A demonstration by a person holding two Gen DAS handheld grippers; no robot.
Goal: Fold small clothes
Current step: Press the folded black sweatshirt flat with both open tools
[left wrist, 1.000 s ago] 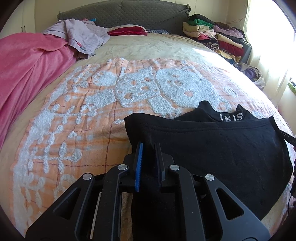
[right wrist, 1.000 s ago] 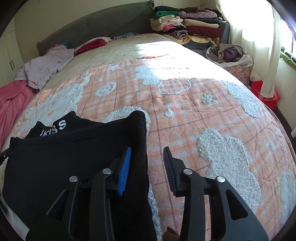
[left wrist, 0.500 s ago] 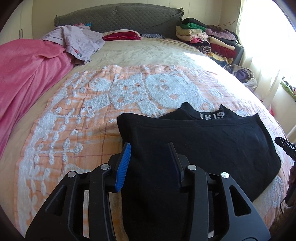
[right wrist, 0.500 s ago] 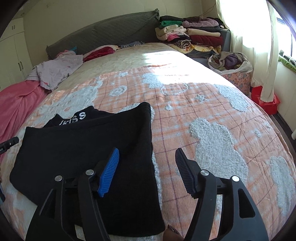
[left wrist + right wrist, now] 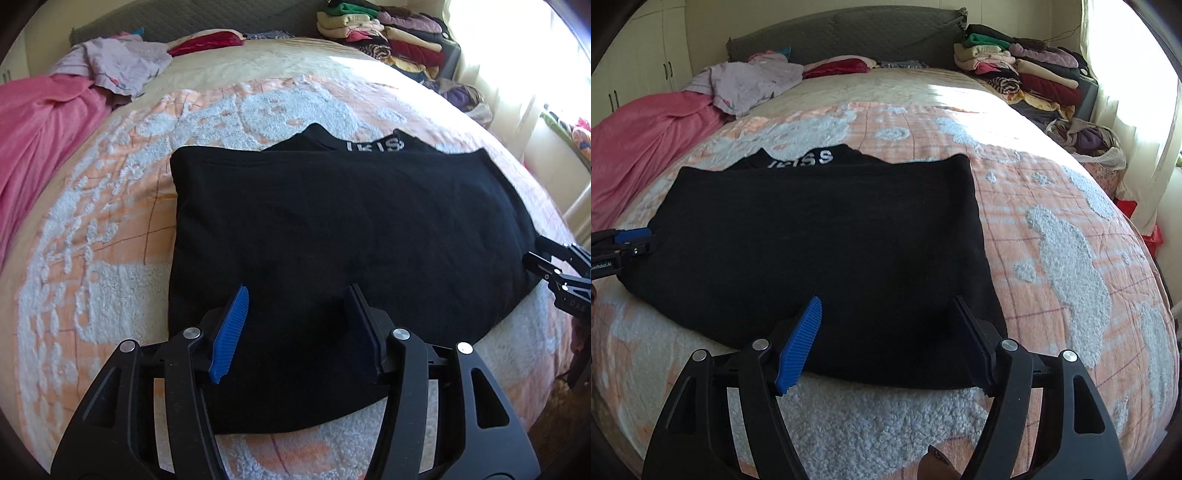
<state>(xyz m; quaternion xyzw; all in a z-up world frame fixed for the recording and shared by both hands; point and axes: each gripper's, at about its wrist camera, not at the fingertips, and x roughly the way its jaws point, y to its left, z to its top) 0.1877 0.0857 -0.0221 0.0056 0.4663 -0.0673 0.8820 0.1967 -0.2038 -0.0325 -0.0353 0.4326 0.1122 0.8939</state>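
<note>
With both the left gripper (image 5: 297, 328) and right gripper (image 5: 886, 341) just spread, holding nothing, the black garment (image 5: 332, 236) lies folded on the bed (image 5: 1052, 221); its top layer, seemingly loose, could slide if snagged.

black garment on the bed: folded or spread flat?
Folded. The black garment lies doubled over on the bedspread: its top layer's straight edge stops short of the lettered waistband underneath.
</note>
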